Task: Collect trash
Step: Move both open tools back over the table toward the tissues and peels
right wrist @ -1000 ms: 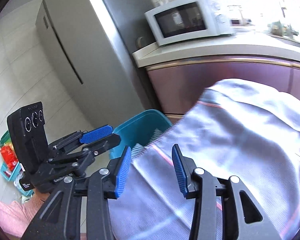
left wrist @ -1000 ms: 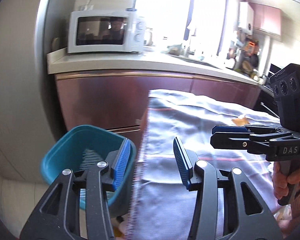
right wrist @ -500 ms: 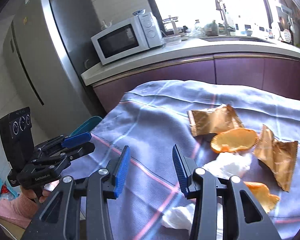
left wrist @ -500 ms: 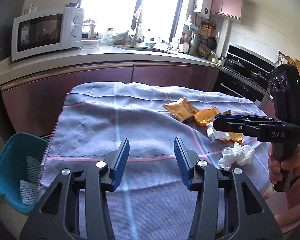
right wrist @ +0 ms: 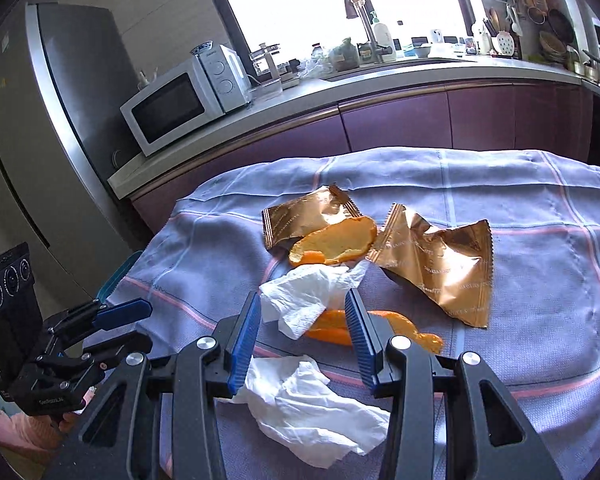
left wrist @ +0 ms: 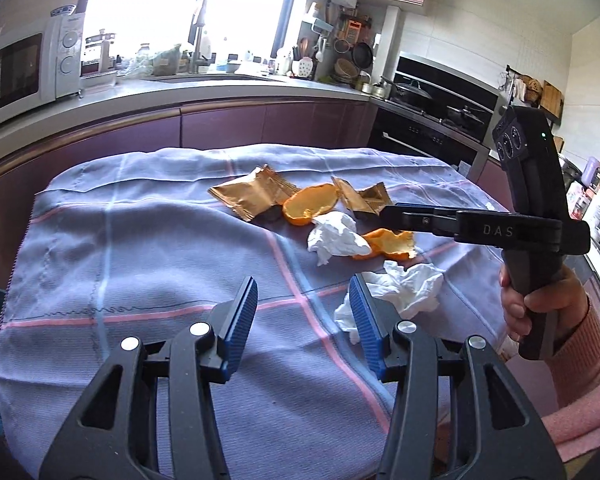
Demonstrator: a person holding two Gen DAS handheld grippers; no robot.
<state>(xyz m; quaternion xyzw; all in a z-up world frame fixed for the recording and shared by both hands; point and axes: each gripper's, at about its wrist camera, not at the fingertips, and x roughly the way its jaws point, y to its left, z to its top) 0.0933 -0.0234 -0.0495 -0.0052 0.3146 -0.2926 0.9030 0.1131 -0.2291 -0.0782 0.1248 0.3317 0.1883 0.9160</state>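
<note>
Right wrist: tissue [right wrist: 308, 300] between open right tool [right wrist: 302, 324] tips.

A lilac checked tablecloth [left wrist: 148, 248] with pink and pale blue lines covers the table; behind it run purple cabinets [right wrist: 460, 120] under a pale countertop [right wrist: 300, 92]; a white microwave [right wrist: 180, 100] stands on the countertop beside a steel refrigerator [right wrist: 60, 120]; a tap [right wrist: 356, 4] rises before the bright window [left wrist: 148, 0]; a black oven [left wrist: 428, 120] sits at far right.
</note>
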